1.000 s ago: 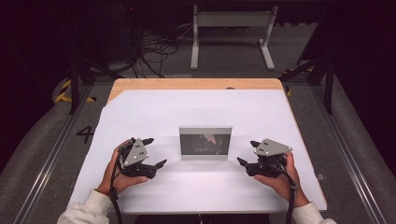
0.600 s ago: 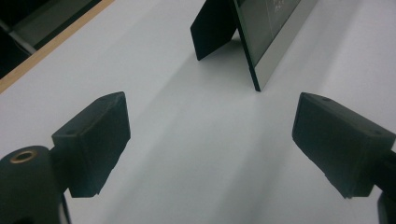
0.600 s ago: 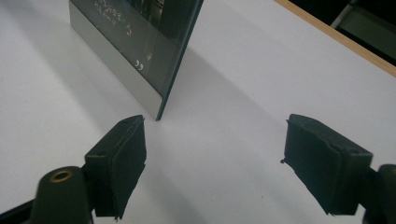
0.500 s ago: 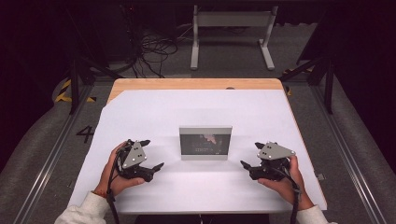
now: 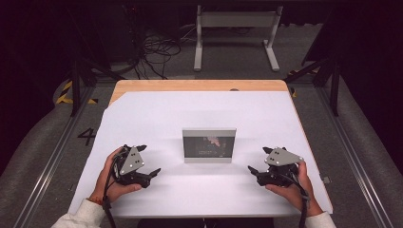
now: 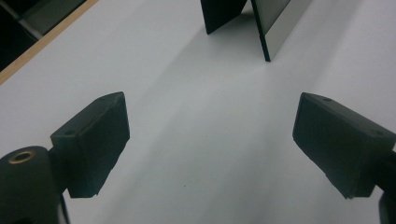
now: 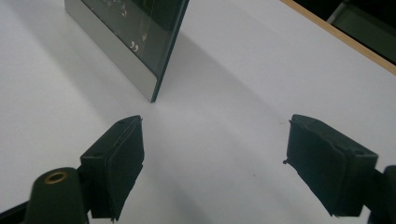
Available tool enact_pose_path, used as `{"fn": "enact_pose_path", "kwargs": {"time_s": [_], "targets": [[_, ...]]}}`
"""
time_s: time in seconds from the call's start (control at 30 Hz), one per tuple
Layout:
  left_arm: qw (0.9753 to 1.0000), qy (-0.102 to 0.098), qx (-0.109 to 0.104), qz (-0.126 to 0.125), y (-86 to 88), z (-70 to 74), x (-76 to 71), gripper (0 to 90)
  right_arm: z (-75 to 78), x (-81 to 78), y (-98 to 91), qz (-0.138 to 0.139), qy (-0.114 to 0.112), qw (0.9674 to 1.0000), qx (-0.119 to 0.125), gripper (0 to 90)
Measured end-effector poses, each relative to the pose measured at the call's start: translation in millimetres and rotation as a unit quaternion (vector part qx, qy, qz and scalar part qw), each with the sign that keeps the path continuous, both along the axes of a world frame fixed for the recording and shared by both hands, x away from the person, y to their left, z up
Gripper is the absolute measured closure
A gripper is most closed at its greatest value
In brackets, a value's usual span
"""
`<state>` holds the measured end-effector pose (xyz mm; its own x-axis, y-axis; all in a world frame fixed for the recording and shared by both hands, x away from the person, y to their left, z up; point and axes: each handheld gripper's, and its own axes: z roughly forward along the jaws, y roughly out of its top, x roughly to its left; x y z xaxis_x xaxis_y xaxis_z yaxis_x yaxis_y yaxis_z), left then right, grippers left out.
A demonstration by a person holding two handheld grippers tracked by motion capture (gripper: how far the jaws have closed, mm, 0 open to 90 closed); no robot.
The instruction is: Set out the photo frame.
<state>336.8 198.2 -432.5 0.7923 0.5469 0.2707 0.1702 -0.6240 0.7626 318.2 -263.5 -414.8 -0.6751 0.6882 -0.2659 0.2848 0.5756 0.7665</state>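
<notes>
White sheeting covers the surface, with a strip of bare wood along its far edge and a dark floor with cables and a metal stand beyond. Near the middle stands a small picture frame, upright on its rear prop, its dark glazed face and silver border turned toward the person. At about 8 o'clock from the frame, well apart from it, the left gripper rests low over the surface in the person's hand. At about 4 o'clock, likewise apart, sits the right gripper. Both have just been opening their jaws, which now stand wide with nothing between them. Each gripper points inward toward the frame's nearest bottom corner.
</notes>
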Motion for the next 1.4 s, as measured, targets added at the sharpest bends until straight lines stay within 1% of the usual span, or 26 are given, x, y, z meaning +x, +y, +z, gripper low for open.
{"fn": "enact_pose_path", "kwargs": {"time_s": [0.07,0.13,0.17,0.23,0.3,0.33,0.4,0.43,0.5,0.7,0.73,0.8,0.87,0.93,1.0,1.07,1.2,1.37,1.4], "targets": [[1.0,0.0,0.002,0.0,2.5,-1.0,-0.8,11.6,-1.0,-0.9,-1.9,-0.002,-0.001,1.0,-0.002,18.6],[1.0,0.0,0.005,0.002,4.9,-1.6,-1.7,11.6,-1.7,-1.7,-3.8,-0.003,-0.001,1.0,0.001,18.0],[1.0,0.0,0.003,0.0,6.1,-1.9,-2.4,11.6,-2.2,-2.2,-4.7,-0.009,-0.002,1.0,0.002,16.9],[1.0,0.0,0.002,0.001,8.2,-2.9,-3.3,11.5,-3.5,-2.7,-7.0,-0.01,0.0,0.9999,0.004,16.6],[1.0,0.0,0.002,-0.001,10.4,-3.8,-3.6,11.4,-4.8,-3.2,-8.5,-0.013,-0.001,0.9999,0.002,16.3],[1.0,0.002,0.004,0.004,11.3,-4.1,-4.5,11.4,-5.3,-3.5,-9.2,-0.013,-0.002,0.9999,0.002,16.3],[1.0,0.001,0.005,0.003,13.4,-4.9,-5.4,11.4,-6.5,-4.4,-11.3,-0.016,0.001,0.9999,0.004,15.6],[1.0,0.001,0.002,0.005,13.9,-5.6,-5.9,11.3,-6.9,-4.9,-12.4,-0.018,0.0,0.9998,0.003,15.4],[1.0,0.001,0.007,0.007,16.5,-6.5,-7.3,11.1,-7.8,-5.5,-14.3,-0.021,0.0,0.9998,0.005,15.3],[0.9999,0.005,0.002,0.016,25.6,-10.8,-10.2,10.9,-12.1,-9.6,-20.4,-0.03,-0.003,0.9995,0.011,14.7],[0.9998,0.009,-0.002,0.019,27.4,-12.3,-10.9,10.9,-12.9,-10.1,-21.6,-0.032,-0.004,0.9994,0.011,14.4],[0.9997,0.011,-0.003,0.022,30.2,-14.2,-11.2,10.6,-15.4,-11.0,-24.9,-0.041,-0.007,0.999,0.016,14.0],[0.9996,0.013,-0.002,0.023,32.6,-15.6,-11.6,10.6,-17.6,-11.8,-27.2,-0.048,-0.008,0.9987,0.015,13.9],[0.9996,0.015,-0.007,0.025,33.9,-16.8,-11.8,10.6,-18.9,-12.4,-29.6,-0.047,-0.005,0.9987,0.017,14.0],[0.9995,0.015,-0.007,0.028,36.5,-18.1,-11.9,10.6,-20.6,-13.4,-31.4,-0.053,-0.009,0.9984,0.015,13.9],[0.9993,0.019,-0.014,0.03,39.2,-19.4,-11.9,10.6,-21.9,-14.3,-33.4,-0.054,-0.008,0.9983,0.018,13.8],[0.9989,0.022,-0.021,0.036,44.6,-21.8,-12.6,10.6,-25.0,-17.7,-36.8,-0.06,-0.014,0.998,0.016,13.5],[0.9982,0.025,-0.024,0.049,51.5,-23.7,-13.9,9.9,-26.2,-21.5,-43.3,-0.069,-0.017,0.9972,0.023,13.2],[0.9979,0.025,-0.03,0.051,54.9,-24.2,-14.0,9.9,-26.2,-21.5,-43.3,-0.069,-0.017,0.9972,0.023,13.2]]}}
